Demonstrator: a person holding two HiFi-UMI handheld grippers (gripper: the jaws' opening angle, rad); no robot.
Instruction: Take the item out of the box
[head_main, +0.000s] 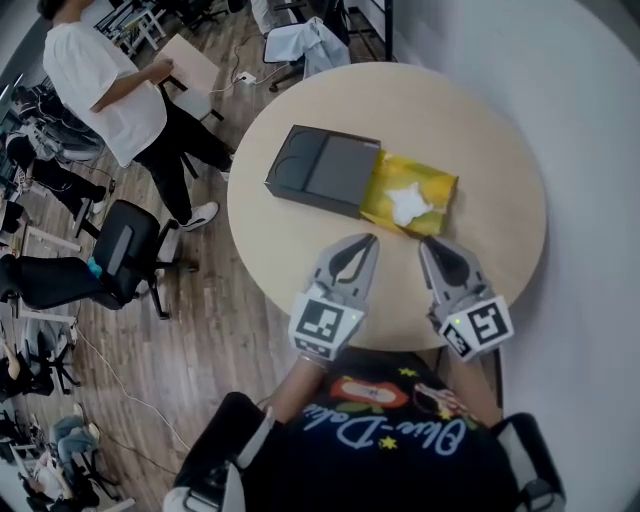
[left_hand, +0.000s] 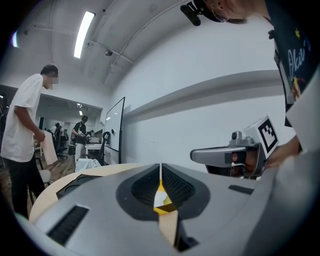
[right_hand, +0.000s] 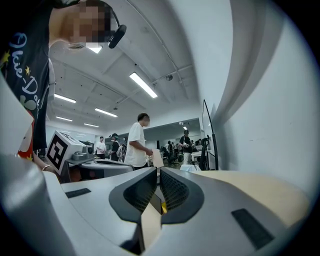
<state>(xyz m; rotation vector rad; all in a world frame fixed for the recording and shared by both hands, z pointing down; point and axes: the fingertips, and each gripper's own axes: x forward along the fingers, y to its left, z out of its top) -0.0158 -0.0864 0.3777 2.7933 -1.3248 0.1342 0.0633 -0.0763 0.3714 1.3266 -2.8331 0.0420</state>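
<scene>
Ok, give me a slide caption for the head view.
Left gripper and right gripper, both shut, point at a dark box and yellow packet on a round table.

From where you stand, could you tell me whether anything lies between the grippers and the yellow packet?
Nothing visible does. Only bare table separates the left gripper and right gripper, both shut, from the yellow packet sticking out of the dark box.
</scene>
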